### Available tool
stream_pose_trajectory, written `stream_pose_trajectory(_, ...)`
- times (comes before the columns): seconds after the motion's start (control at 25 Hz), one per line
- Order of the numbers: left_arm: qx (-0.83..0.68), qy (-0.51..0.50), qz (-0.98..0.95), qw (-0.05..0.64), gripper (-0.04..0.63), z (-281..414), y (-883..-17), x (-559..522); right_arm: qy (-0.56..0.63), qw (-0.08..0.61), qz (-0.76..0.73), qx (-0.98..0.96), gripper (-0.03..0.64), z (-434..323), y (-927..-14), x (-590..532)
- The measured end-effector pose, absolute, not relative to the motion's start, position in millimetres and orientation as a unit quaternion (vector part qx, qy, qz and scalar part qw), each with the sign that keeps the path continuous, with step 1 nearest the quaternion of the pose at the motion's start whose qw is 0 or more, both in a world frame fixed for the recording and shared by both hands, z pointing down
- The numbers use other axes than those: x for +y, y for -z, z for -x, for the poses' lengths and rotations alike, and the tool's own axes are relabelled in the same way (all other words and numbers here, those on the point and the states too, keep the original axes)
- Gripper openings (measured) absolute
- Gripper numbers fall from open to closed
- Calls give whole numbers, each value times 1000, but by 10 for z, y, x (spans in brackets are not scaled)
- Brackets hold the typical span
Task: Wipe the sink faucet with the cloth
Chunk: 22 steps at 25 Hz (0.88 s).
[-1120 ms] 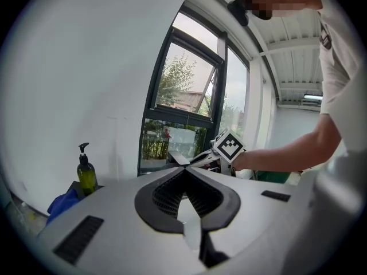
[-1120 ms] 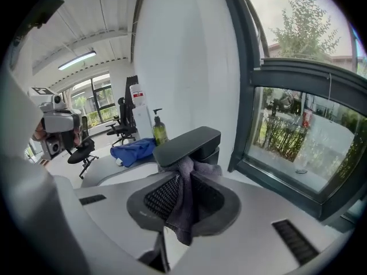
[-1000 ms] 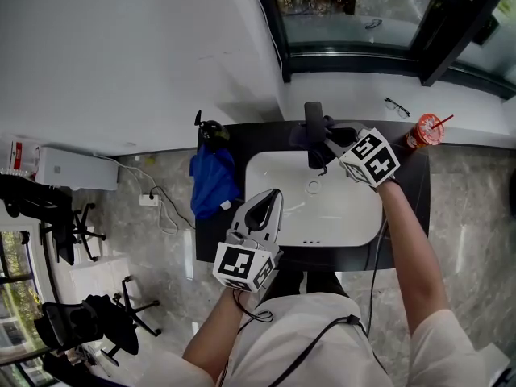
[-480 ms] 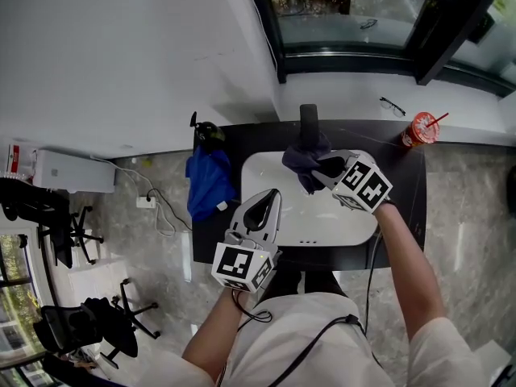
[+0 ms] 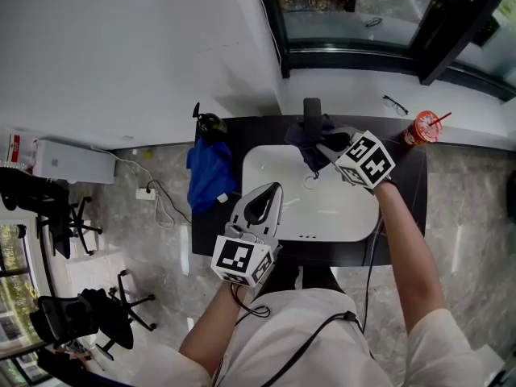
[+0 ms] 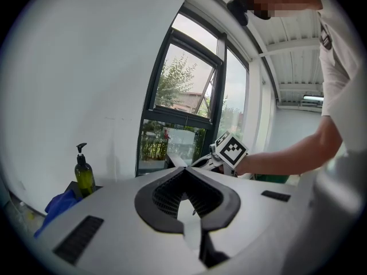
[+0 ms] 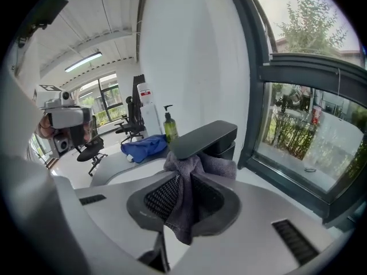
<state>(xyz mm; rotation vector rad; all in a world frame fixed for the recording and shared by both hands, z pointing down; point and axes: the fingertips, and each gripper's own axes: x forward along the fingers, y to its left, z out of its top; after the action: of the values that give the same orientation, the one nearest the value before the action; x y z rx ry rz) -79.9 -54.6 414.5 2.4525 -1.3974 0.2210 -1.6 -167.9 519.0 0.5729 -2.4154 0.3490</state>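
Observation:
A black flat-spouted faucet (image 5: 312, 110) stands at the back of the white sink (image 5: 260, 176). My right gripper (image 5: 322, 146) is shut on a dark grey cloth (image 5: 310, 142), which is pressed against the spout. In the right gripper view the cloth (image 7: 186, 196) hangs between the pads and bunches up under the front end of the faucet (image 7: 203, 136). My left gripper (image 5: 267, 193) hovers over the sink's near left part, apart from the faucet. Its jaws are shut with nothing in them (image 6: 184, 173).
A green soap bottle (image 5: 211, 125) and a crumpled blue cloth (image 5: 208, 176) lie on the dark counter left of the sink. A red cup with a straw (image 5: 423, 129) and a pair of glasses (image 5: 395, 105) are at the right. A window ledge runs behind the faucet.
Half a second ago the right gripper had drawn the cloth forward over the basin. It has now moved back to the faucet's spout. The left gripper has stayed put.

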Motion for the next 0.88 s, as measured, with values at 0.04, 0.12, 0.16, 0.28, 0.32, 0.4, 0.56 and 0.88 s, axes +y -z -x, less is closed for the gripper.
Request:
stream_pose_trajectory(0.04, -487, -77, -856, 155, -8, 796, -4146, -541, -130, 309, -227, -914, 55, 1, -5182, -1745)
stream_pose_trajectory(0.12, -489, -76, -855, 155, -8, 804, -4142, -532, -124, 303, -243, -913, 55, -19, -5147, -1847)
stream_pose_trajectory(0.16, -490, -76, -854, 155, -8, 814, -4138, -531, -121, 300, -248, -913, 55, -19, -5127, -1881)
stream_pose_trajectory(0.28, -494, -75, -852, 156, -8, 838, -4141, -525, -117, 298, -253, -913, 55, -6, -5102, -1899)
stream_pose_trajectory(0.32, -493, -75, -852, 157, -8, 839, -4146, -521, -118, 299, -251, -913, 55, 0, -5110, -1877)
stream_pose_trajectory(0.4, -491, -75, -854, 156, -8, 837, -4153, -513, -122, 303, -243, -913, 55, 15, -5137, -1797)
stream_pose_trajectory(0.56, -489, -74, -855, 154, -8, 837, -4133, -504, -129, 310, -223, -915, 55, 50, -5184, -1547)
stream_pose_trajectory(0.88, -486, -71, -858, 153, -8, 827, -4116, -483, -146, 315, -181, -920, 55, 67, -5243, -1027)
